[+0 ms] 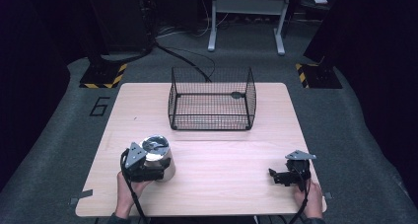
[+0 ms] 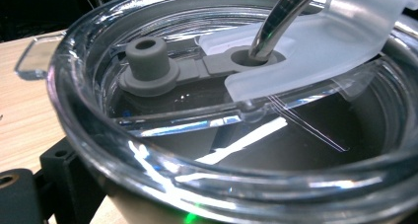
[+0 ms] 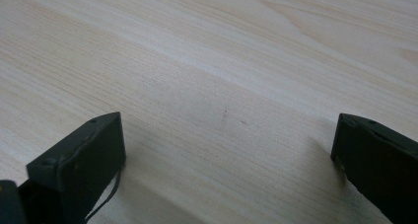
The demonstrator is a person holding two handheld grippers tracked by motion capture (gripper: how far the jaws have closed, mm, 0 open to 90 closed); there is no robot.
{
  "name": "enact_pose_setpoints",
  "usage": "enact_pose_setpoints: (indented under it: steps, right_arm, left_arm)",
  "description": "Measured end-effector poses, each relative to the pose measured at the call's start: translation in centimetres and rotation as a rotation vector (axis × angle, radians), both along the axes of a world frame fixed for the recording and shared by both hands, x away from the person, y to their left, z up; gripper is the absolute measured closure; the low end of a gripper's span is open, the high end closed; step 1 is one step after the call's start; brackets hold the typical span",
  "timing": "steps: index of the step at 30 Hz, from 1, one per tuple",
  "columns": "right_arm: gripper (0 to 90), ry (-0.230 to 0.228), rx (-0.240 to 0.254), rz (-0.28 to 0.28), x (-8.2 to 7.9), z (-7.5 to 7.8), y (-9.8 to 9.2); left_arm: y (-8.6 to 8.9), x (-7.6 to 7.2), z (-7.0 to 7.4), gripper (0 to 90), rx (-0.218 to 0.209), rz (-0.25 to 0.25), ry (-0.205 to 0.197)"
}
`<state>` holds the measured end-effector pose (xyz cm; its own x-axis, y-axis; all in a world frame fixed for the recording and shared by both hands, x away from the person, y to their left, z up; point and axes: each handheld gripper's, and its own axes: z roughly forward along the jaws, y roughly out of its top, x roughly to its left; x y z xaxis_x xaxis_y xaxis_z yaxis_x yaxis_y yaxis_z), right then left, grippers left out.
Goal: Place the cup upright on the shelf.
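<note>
On the table's near left, a tumbler is clamped by the left gripper. The right gripper is held apart, empty. The wire basket stands empty; transfer, if intended, is judged not begun.

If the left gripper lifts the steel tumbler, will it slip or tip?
The tumbler looks polished, so it is probably slippery between the left gripper jaws. Its straw and clear lid suggest possible contents, so keep it upright.
</note>
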<state>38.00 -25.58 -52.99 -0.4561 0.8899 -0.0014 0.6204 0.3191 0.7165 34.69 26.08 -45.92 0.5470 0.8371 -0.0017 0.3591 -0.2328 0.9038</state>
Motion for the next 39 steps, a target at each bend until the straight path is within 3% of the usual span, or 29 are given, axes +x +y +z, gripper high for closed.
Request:
enact_pose_setpoints:
  steps: [8, 18, 24, 29, 39]
  right_arm:
    - [0.0, -0.004, 0.005, -0.006, -0.1, 0.0, 0.1]
    - [0.0, 0.001, 0.001, 0.002, 0.0, 0.0, 0.0]
    - [0.0, 0.004, 0.002, 0.008, 0.1, 0.0, 0.0]
    - [0.0, -0.001, 0.006, 0.007, 0.1, 0.0, 0.0]
    - [0.0, -0.001, 0.007, 0.007, 0.1, 0.0, 0.0]
  left_arm:
    - [0.1, 0.3, 0.5, 4.2, -0.001, -0.008, -0.002]
    - [-0.4, 0.9, 2.6, 4.2, 0.006, -0.033, -0.034]
    - [-1.3, 1.9, 3.6, 4.2, 0.029, -0.066, -0.033]
    - [-1.9, 2.9, 4.2, 4.2, -0.004, -0.103, -0.020]
    - [-3.0, 3.8, 5.5, 4.2, 0.005, -0.126, -0.032]
